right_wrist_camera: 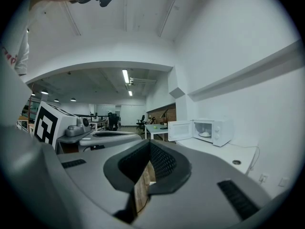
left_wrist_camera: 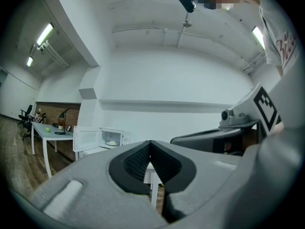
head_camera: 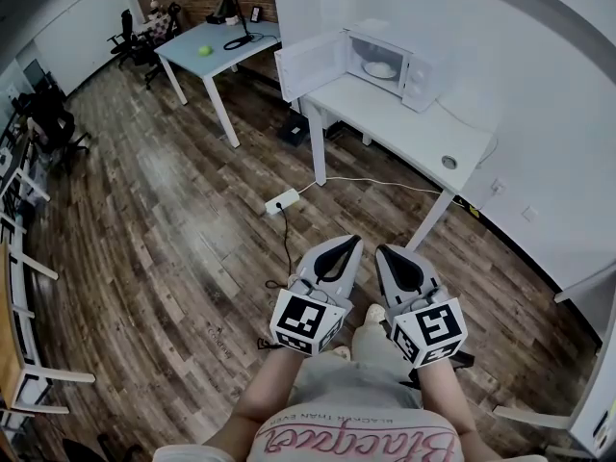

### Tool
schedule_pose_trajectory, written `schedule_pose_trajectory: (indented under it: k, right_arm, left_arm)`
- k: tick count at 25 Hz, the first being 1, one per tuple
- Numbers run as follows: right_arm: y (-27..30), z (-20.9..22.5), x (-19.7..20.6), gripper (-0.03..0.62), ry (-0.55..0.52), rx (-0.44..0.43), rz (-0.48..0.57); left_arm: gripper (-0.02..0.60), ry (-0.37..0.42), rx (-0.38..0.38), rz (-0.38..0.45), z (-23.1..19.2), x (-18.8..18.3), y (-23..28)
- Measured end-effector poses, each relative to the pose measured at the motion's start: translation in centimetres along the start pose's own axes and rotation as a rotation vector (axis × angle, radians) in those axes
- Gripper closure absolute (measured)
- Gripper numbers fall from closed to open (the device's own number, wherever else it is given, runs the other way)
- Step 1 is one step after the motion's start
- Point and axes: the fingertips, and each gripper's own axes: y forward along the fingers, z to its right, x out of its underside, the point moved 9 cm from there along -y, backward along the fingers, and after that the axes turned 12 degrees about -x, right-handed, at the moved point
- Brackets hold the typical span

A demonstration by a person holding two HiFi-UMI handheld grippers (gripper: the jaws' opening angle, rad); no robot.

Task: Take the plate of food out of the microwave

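A white microwave (head_camera: pixel 390 58) stands at the far end of a long white table (head_camera: pixel 414 128), its door (head_camera: pixel 310 65) swung open to the left. Inside it sits a plate of pale food (head_camera: pixel 380 68). The plate (left_wrist_camera: pixel 112 142) is small and distant in the left gripper view, and the right gripper view also shows the plate (right_wrist_camera: pixel 205 134). My left gripper (head_camera: pixel 348 243) and right gripper (head_camera: pixel 385 250) are side by side over the wooden floor, well short of the table, pointing toward it. Both are shut and hold nothing.
A second white table (head_camera: pixel 217 41) farther back carries a green ball (head_camera: pixel 204 51) and a black lamp. Office chairs (head_camera: pixel 135 41) stand beyond it. A power strip (head_camera: pixel 282 201) with a cable lies on the floor, and a black box (head_camera: pixel 294 131) sits under the table. White racks (head_camera: pixel 19 258) line the left.
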Motion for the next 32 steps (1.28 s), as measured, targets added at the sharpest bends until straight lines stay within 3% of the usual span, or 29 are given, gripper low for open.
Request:
schedule_pose_trajectory:
  k: [18,32]
  right_arm:
    - [1.1,5.4,0.7,0.583,0.042,0.016,0.033]
    - [5.3,12.1,0.2,0.583,0.023,-0.032,0.022]
  left_arm:
    - [0.577,0.013,-0.004,0.008,0.0,0.3,5.2]
    - [0.577,0.014,0.000,0.000,-1.7,0.9,12.7]
